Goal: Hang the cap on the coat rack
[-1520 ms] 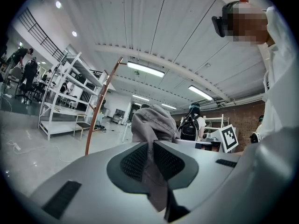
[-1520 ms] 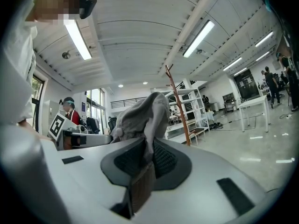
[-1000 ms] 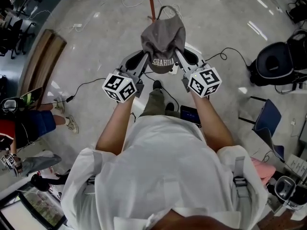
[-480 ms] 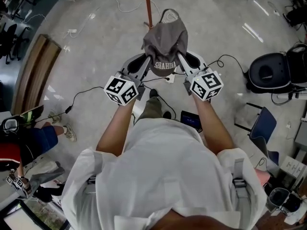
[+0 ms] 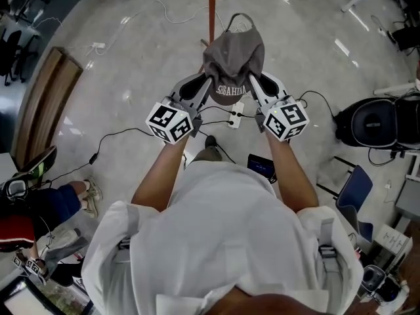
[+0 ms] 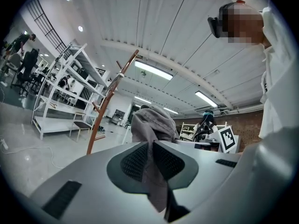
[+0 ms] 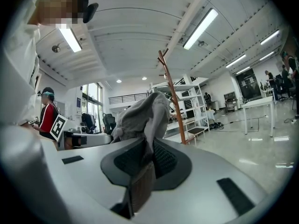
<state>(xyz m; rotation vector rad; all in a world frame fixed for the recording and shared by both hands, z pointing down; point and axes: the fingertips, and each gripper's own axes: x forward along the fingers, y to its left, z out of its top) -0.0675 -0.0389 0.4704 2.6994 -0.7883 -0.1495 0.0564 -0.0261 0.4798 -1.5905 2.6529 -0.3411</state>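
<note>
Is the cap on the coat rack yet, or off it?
Off: left gripper and right gripper pinch the cap, short of the coat rack.

The person wears a white short-sleeved shirt (image 5: 223,235). The left gripper (image 6: 150,149) and right gripper (image 7: 147,155) have pale grey shells (image 6: 84,178), black ribbed pads (image 6: 134,160) and black-and-white marker cubes (image 5: 170,121).

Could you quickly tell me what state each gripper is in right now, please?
Left gripper: closed, holding the cap by its edge.
Right gripper: closed, holding the cap too.
</note>
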